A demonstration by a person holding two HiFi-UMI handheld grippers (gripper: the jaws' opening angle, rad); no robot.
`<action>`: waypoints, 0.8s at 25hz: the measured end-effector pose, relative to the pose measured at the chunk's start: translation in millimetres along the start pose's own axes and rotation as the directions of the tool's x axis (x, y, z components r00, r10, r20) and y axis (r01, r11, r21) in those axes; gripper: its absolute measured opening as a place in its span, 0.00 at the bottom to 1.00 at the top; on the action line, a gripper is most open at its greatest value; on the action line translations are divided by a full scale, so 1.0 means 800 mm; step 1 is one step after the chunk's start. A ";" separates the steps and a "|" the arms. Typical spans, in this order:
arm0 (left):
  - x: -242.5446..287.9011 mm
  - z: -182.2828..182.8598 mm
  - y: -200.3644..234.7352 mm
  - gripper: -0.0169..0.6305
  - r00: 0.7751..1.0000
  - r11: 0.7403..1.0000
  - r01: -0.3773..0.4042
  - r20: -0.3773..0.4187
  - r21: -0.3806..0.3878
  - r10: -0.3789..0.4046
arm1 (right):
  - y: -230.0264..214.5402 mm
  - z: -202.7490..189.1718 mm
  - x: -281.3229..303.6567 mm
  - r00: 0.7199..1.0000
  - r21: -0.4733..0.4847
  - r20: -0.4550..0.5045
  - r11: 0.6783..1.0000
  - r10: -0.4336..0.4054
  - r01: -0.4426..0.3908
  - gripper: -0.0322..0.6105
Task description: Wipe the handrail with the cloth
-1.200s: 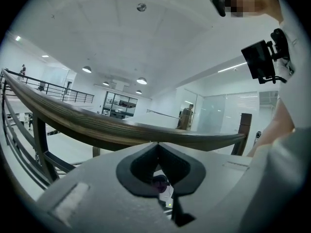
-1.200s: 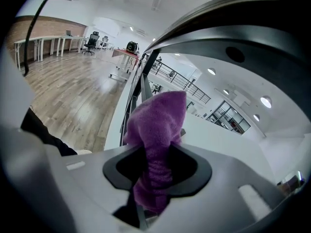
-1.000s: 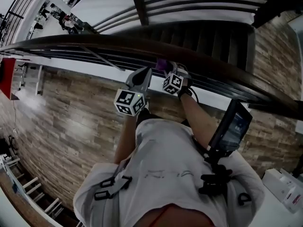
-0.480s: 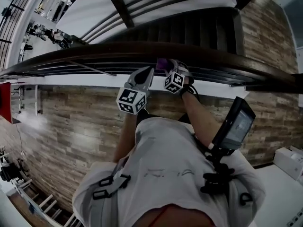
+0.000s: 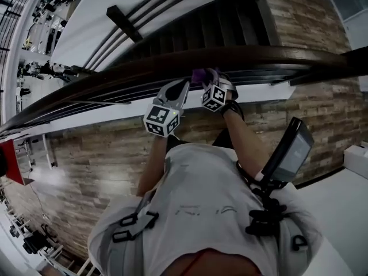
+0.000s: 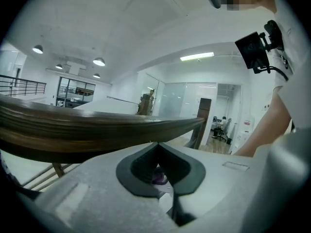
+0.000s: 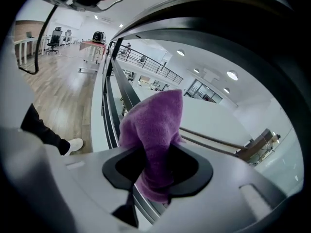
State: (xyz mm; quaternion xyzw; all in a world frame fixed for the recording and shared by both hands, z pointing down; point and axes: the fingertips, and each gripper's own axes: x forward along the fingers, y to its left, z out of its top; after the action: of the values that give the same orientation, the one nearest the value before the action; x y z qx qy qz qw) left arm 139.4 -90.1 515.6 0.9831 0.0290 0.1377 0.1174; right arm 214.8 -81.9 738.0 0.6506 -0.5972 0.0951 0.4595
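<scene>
Right gripper fingers clamp purple cloth.

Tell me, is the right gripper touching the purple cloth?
Touching. The right gripper view shows the right gripper with both jaws closed on the purple cloth, which bunches up from between them.

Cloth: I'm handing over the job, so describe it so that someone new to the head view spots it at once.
Find the dark wooden handrail curving across the whole head view. Near its middle, the right gripper is clamped on the purple cloth, held at the rail. It is the only purple, fuzzy thing there; the left gripper beside it is shut on nothing.
</scene>
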 end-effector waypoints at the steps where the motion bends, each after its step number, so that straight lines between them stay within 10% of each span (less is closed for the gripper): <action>1: 0.009 -0.001 -0.009 0.03 1.000 1.000 0.019 -0.008 0.008 -0.019 | -0.007 -0.011 -0.004 1.000 0.012 -0.010 1.000 -0.010 0.010 0.25; 20: 0.139 -0.021 -0.161 0.03 0.960 0.961 0.273 -0.082 0.042 -0.269 | -0.123 -0.202 -0.082 0.981 0.131 -0.158 0.982 -0.116 0.137 0.25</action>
State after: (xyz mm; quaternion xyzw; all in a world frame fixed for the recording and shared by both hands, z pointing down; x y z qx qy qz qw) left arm 238.5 48.5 529.7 0.9666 0.1716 0.1566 0.1079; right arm 351.1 65.2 736.6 0.7093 -0.5099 0.1564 0.4608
